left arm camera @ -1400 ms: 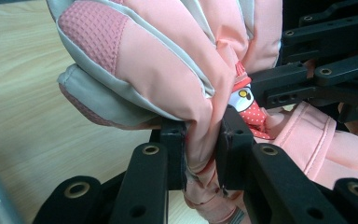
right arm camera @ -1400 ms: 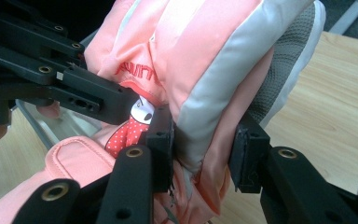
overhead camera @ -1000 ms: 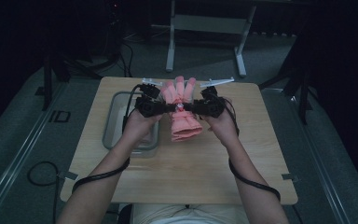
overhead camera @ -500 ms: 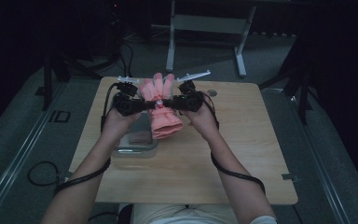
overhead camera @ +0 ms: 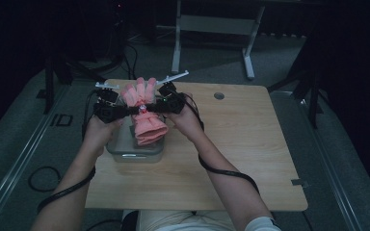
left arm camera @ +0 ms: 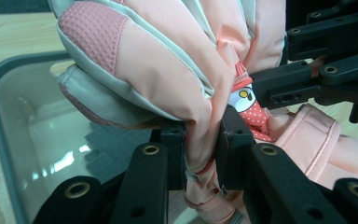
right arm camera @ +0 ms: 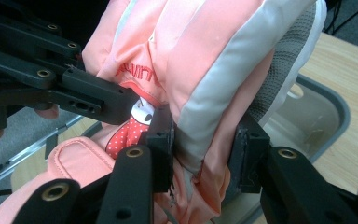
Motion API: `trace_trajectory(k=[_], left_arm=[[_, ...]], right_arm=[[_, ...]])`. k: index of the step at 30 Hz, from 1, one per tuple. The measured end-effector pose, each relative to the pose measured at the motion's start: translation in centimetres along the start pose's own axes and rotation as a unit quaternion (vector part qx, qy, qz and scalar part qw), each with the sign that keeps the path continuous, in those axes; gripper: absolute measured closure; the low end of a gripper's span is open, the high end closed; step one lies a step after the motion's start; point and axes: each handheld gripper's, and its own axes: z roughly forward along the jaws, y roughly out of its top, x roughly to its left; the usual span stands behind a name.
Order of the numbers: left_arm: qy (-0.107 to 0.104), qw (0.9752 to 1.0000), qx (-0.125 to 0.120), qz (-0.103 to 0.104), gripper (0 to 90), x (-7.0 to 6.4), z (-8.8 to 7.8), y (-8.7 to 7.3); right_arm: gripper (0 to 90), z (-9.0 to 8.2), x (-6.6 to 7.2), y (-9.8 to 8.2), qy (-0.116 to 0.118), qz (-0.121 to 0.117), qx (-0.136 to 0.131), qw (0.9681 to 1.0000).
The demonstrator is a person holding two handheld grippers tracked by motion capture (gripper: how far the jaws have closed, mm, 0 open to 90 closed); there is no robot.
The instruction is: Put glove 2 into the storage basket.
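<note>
A pink padded glove (overhead camera: 147, 122) with pale grey strips hangs between my two grippers, fingers pointing away, cuff drooping toward the person. My left gripper (overhead camera: 134, 110) is shut on its left edge; in the left gripper view (left arm camera: 200, 140) the pads pinch a fold of glove (left arm camera: 168, 60). My right gripper (overhead camera: 151, 107) is shut on the opposite edge; in the right gripper view (right arm camera: 205, 142) thicker glove (right arm camera: 205, 56) padding sits between the jaws. The glove is held just above a clear grey-rimmed tray (overhead camera: 125, 153), whose inside (left arm camera: 23, 130) and rim (right arm camera: 328, 105) appear below it.
The tray stands at the left of a light wooden table (overhead camera: 231, 159). A round cable hole (overhead camera: 218, 96) lies at the table's back right. A white desk frame (overhead camera: 212, 24) stands on the floor behind. Black cables (overhead camera: 226, 172) trail from both grippers along the forearms.
Both hands have carried the glove leftward together, from over the tray's right edge to above the tray. Both grips look the same.
</note>
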Motion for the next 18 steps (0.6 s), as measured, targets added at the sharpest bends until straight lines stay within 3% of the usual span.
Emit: trace_trajectory(k=[7,18], left_arm=[[0.005,0.9998,0.016,-0.013,75.3,1.7,1.4,-0.9],[0.001,0.9977,0.046,-0.049,75.2,3.9,4.9,-3.4]], right_arm=[[65.2,2.4,-0.1,-0.6,-0.011,0.008,0.015,0.9998],[65.0,6.2,-2.0,-2.8,-0.005,0.04,0.056,0.9977]])
